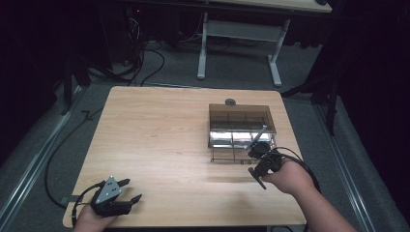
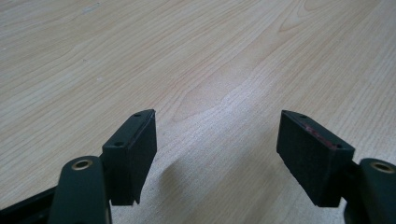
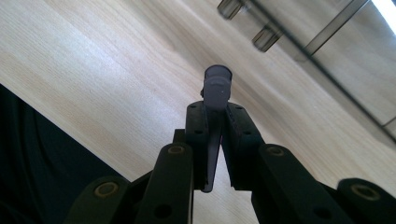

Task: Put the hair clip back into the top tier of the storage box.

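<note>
The right gripper (image 3: 215, 116) is clamped on a grey rod-shaped tool (image 3: 216, 88), which stands between its jaws, just in front of the compartmented clear box (image 1: 241, 126). The left gripper (image 2: 217, 154) rests with jaws apart above the bare worktop (image 2: 196, 60).

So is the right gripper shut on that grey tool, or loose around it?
Shut on it: the right gripper has both fingers pressed flat against the grey tool, whose tip sticks out above them.
</note>
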Tool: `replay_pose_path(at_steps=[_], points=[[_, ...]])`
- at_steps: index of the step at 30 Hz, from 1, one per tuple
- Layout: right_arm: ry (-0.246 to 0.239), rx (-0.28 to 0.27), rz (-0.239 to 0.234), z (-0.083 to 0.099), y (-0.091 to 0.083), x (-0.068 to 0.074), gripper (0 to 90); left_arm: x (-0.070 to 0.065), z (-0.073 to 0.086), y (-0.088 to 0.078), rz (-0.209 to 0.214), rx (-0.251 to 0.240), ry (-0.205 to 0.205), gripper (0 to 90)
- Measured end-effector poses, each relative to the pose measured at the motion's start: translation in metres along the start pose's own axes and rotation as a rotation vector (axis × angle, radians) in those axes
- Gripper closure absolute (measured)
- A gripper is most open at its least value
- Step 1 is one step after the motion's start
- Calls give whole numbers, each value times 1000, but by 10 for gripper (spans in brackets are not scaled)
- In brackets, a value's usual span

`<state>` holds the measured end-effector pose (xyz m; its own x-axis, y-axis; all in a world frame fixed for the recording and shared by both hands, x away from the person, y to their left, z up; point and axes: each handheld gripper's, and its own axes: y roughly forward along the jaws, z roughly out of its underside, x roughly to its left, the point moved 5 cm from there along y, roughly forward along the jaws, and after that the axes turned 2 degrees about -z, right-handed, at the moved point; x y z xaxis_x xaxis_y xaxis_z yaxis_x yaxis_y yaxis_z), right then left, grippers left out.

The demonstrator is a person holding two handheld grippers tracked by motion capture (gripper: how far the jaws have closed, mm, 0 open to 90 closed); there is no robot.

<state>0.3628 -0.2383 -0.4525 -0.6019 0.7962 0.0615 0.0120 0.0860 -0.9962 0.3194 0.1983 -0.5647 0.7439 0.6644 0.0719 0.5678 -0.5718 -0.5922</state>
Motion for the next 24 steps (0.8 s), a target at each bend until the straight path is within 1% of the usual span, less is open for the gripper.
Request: replay_pose_path(at_steps=[1, 3, 4, 7, 9, 10, 13, 15, 17, 21, 23, 24], points=[[-5, -1, 0, -2, -2, -1, 811, 0, 0, 0, 0, 0, 0, 292], [-1, 0, 3, -5, -6, -3, 811, 0, 0, 0, 0, -1, -2, 291], [-16, -5, 8, -7, -8, -4, 811, 0, 0, 0, -1, -3, -3, 291], [-11, -4, 13, -14, -15, -6, 811, 0, 0, 0, 3, -2, -5, 291], [-23, -10, 20, -20, -19, -9, 811, 0, 0, 0, 3, -2, -5, 291], [-10, -5, 24, -21, -20, -8, 811, 0, 0, 0, 3, -3, -5, 291], [-31, -13, 25, -30, -24, -12, 811, 0, 0, 0, 3, -4, -5, 291], [-32, -10, 30, -36, -26, -14, 811, 0, 0, 0, 4, -1, -5, 291], [-25, -13, 31, -41, -28, -15, 811, 0, 0, 0, 4, -1, -5, 291], [-36, -14, 35, -51, -28, -21, 811, 0, 0, 0, 5, -2, -7, 291], [-28, -12, 32, -54, -27, -23, 811, 0, 0, 0, 5, -1, -7, 291], [-38, -13, 37, -55, -26, -24, 811, 0, 0, 0, 5, -1, -7, 291]])
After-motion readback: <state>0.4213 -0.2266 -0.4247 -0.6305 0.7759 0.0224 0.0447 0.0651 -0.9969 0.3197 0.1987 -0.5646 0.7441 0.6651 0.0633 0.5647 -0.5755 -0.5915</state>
